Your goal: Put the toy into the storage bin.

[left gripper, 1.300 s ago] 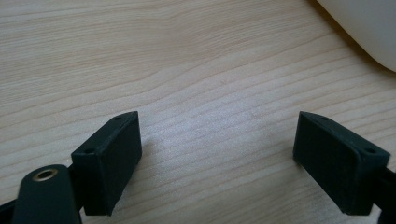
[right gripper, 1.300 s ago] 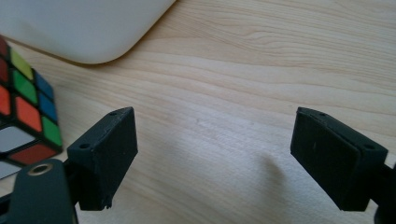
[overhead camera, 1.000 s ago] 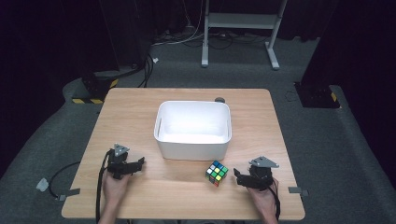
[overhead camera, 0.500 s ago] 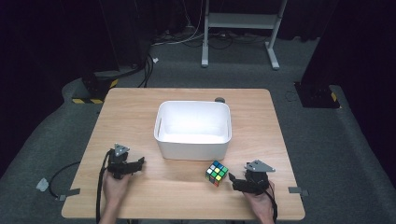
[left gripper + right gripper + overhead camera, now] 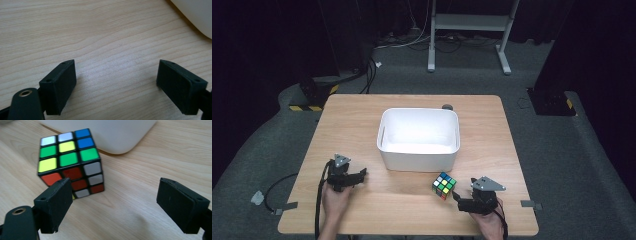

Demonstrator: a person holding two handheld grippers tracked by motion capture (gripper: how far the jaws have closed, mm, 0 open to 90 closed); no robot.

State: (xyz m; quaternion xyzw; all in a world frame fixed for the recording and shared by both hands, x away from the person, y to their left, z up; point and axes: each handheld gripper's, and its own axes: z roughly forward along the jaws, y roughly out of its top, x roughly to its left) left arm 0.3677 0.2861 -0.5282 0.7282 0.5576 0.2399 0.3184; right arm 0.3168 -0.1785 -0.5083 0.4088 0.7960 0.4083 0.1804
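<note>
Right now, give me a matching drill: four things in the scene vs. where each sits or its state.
Things:
1. puzzle cube
2. white bin
3. left gripper
4. right gripper

Places or states:
A. middle of the table, nothing visible inside
B. open over bare wood near the table's front left
C. open, pointing at the cube from the front right, not yet gripping it
D. on the wood in front of the bin's right corner

Pairs: 1-D, 2-A, 3-B, 4-C
</note>
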